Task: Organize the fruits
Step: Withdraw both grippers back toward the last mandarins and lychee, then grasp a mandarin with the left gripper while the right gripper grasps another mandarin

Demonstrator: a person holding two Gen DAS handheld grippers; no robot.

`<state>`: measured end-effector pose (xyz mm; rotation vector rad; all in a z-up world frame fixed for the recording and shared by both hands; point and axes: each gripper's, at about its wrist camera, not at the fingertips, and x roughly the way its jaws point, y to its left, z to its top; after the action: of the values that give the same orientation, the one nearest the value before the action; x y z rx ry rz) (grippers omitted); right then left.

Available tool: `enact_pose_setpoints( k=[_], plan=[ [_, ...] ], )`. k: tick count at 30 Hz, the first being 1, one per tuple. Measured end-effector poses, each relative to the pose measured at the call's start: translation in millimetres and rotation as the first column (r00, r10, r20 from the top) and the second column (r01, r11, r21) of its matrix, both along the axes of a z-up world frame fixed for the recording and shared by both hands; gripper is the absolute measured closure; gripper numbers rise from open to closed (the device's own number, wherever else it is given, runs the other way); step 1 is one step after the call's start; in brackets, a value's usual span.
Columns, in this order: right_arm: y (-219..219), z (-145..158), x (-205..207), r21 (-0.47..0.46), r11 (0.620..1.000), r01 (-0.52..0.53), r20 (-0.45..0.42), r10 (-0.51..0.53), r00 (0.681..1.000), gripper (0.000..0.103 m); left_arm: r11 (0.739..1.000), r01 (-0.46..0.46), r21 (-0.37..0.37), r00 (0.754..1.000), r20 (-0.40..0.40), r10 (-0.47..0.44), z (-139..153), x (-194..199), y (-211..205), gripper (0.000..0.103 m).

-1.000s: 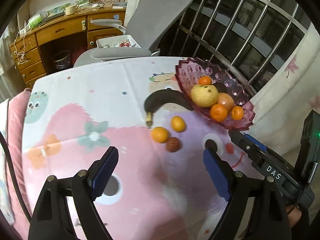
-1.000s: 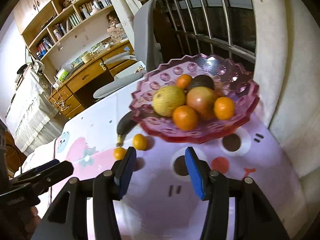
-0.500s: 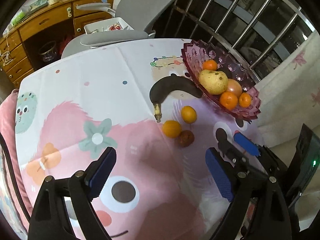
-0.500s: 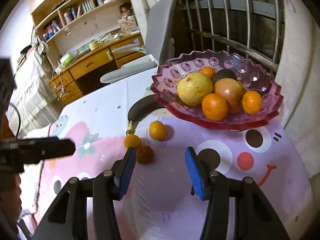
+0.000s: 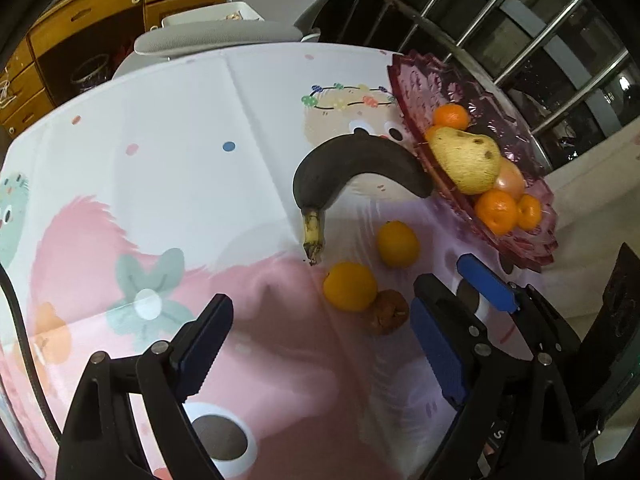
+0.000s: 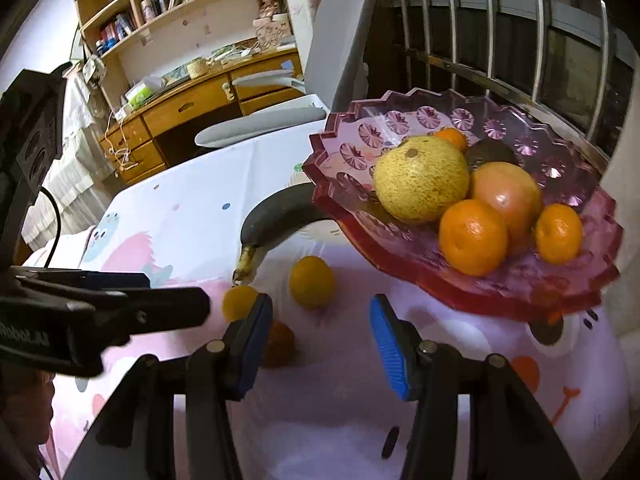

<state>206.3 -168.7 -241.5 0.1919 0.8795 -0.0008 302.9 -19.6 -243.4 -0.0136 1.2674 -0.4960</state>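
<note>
Right wrist view: right gripper jaws apart, empty, low over tablecloth, small brown fruit just behind its left finger. Left gripper also spread wide, holding nothing. Two oranges and blackened banana lie loose beside pink bowl.

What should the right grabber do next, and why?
Probably ease the open right gripper forward and down around the small brown fruit beside its left finger. That fruit, two oranges and a blackened banana lie on the cloth, not in the pink bowl, and it seems nearest.
</note>
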Motion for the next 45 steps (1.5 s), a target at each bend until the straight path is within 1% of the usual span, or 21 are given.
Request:
enact_pose_setpoints(
  k=[1, 4, 6, 7, 9, 12, 16, 24, 26, 32, 40, 45],
  plan=[
    [0, -1, 2, -0.003, 1.0, -0.006, 0.0, 0.006, 1.0, 0.052, 1.0, -0.004, -0.003, 1.0, -0.004, 0.004, -3, 1, -1, 0.02],
    [1, -6, 9, -0.004, 0.999, -0.032, -0.006, 0.032, 0.999, 0.052, 1.0, -0.019, -0.019, 1.0, -0.017, 0.019, -11, 5, -3, 0.022],
    [3, -9, 12, -0.012, 0.999, -0.047, -0.012, 0.047, 0.999, 0.052, 0.999, -0.027, -0.031, 0.999, -0.025, 0.026, -14, 6, -2, 0.026],
    [4, -10, 13, -0.016, 0.999, -0.052, -0.014, 0.052, 0.999, 0.052, 0.999, -0.032, -0.041, 0.999, -0.029, 0.031, -16, 7, -3, 0.03],
    [6, -12, 16, -0.026, 0.998, -0.065, -0.021, 0.064, 0.998, 0.052, 0.998, -0.04, -0.051, 0.999, -0.038, 0.038, -20, 8, -4, 0.033],
    [8, -15, 19, -0.027, 0.997, -0.078, -0.022, 0.077, 0.997, 0.052, 0.997, -0.046, -0.06, 0.998, -0.043, 0.043, -23, 9, -6, 0.036],
    [10, -18, 21, -0.025, 0.995, -0.093, -0.02, 0.092, 0.996, 0.053, 0.997, -0.05, -0.061, 0.998, -0.047, 0.047, -27, 9, -9, 0.044],
    [12, -24, 26, -0.022, 0.993, -0.119, -0.022, 0.119, 0.993, 0.065, 0.995, -0.059, -0.08, 0.996, -0.067, 0.054, -34, 9, -13, 0.052],
    [11, -25, 27, -0.015, 0.992, -0.126, -0.025, 0.126, 0.992, 0.068, 0.995, -0.057, -0.088, 0.996, -0.072, 0.051, -35, 9, -14, 0.057],
    [11, -28, 28, -0.033, 0.989, -0.142, -0.033, 0.141, 0.989, 0.073, 0.994, -0.053, -0.098, 0.996, -0.07, 0.047, -37, 9, -22, 0.069],
    [9, -26, 27, -0.026, 0.987, -0.157, -0.042, 0.156, 0.987, 0.074, 0.992, -0.082, -0.094, 0.995, -0.071, 0.075, -36, 8, -21, 0.071],
    [12, -21, 21, -0.034, 0.987, -0.156, -0.044, 0.155, 0.987, 0.074, 0.99, -0.095, -0.1, 0.995, -0.043, 0.091, -21, 1, -12, 0.071]
  ],
)
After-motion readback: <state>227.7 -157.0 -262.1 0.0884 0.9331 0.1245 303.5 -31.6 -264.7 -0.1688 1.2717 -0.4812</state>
